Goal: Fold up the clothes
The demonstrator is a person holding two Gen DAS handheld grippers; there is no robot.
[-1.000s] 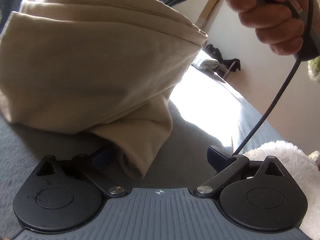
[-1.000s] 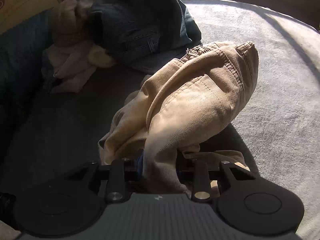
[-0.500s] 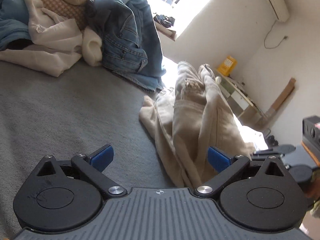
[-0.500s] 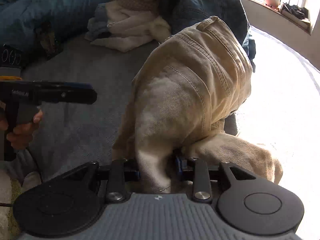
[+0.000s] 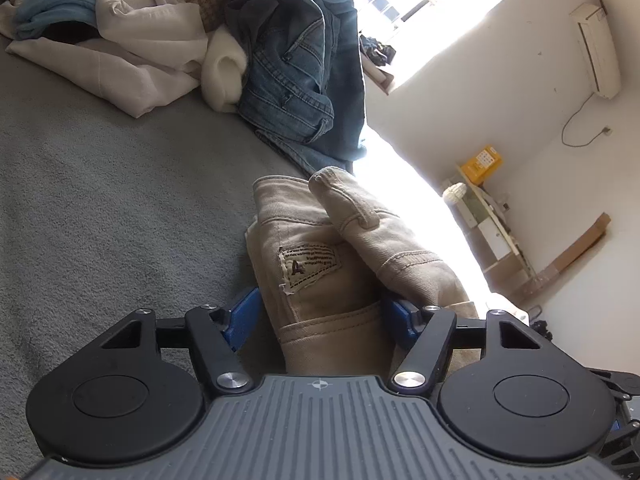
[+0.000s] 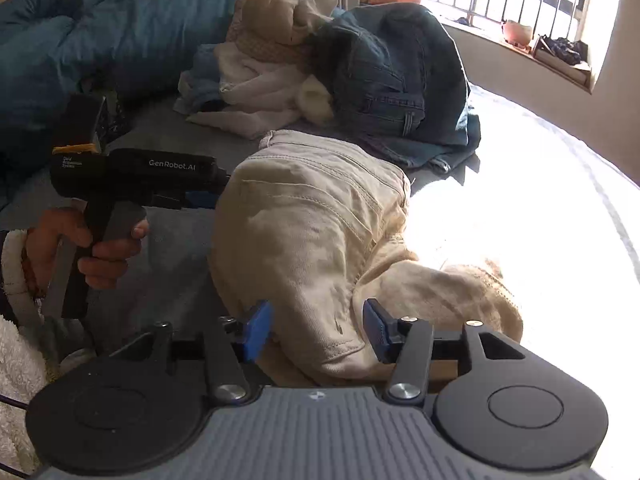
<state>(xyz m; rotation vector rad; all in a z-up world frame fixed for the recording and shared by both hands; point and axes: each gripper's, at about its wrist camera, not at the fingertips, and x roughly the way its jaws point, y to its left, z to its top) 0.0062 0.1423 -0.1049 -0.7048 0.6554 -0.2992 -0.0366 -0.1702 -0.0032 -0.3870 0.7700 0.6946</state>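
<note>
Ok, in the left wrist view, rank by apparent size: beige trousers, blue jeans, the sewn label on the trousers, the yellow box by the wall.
1. beige trousers and blue jeans: look alike; the trousers lie nearer the camera, so unranked.
2. sewn label.
3. yellow box, far off, so its true size is unsure.

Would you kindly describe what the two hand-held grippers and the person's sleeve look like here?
Each hand-held gripper, left and right, has a ribbed grey body, two round black discs, black link arms with silver pivots and blue finger pads. From the side, the left one is a black pistol-grip tool printed "GenRobot.AI" with a yellow band. The sleeve is white and fluffy.
</note>
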